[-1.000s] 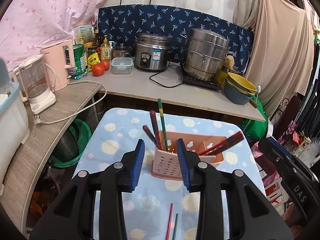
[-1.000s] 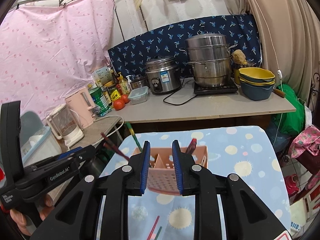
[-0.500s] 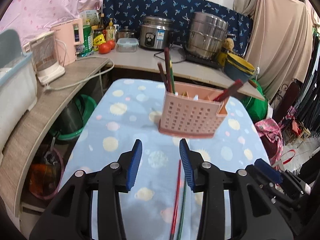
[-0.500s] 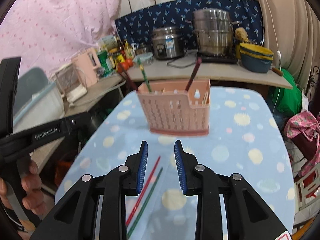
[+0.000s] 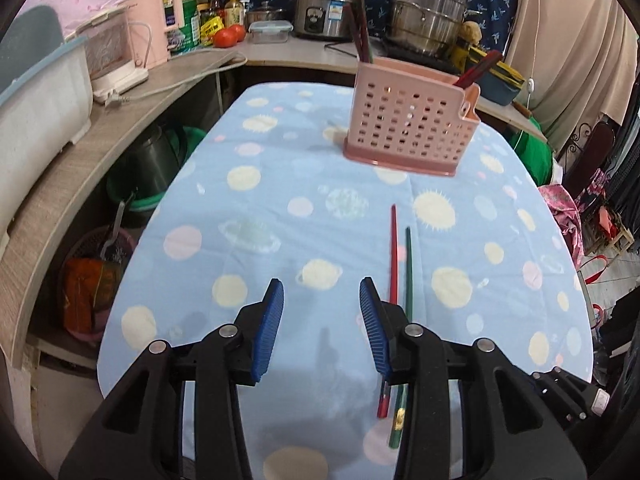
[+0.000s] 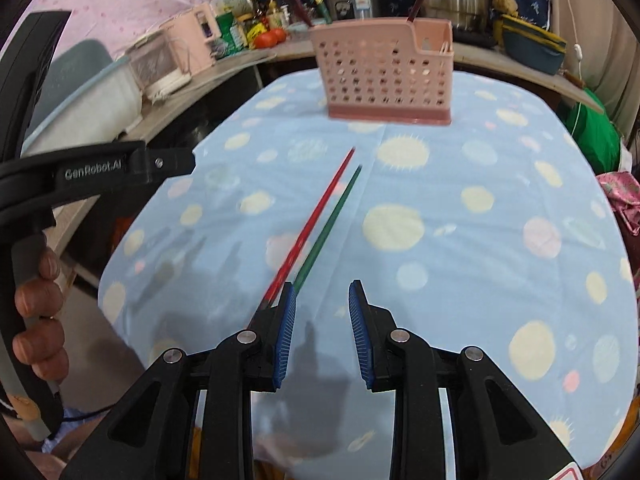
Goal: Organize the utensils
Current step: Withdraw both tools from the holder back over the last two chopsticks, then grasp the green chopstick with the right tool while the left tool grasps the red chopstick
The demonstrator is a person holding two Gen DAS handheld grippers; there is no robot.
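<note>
Change: both grippers have dropped from the pink basket [image 5: 412, 120] toward the two loose chopsticks.
Left gripper [image 5: 320, 320]: has just been opening, empty.
Right gripper [image 6: 321, 326]: open, empty.
Red chopstick [image 6: 316, 220], green chopstick [image 6: 332, 220]: side by side on the cloth, near side of basket.
Meaning: pickup likely next.

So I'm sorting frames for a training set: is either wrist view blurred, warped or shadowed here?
Right wrist view: motion blur smears the red chopstick and green chopstick, and the pink utensil basket is soft. Left wrist view: sharper, perforations on the basket are crisp. Both: fisheye bends the tablecloth edges, dark vignette at the corners, soft tool shadows on the cloth.
</note>
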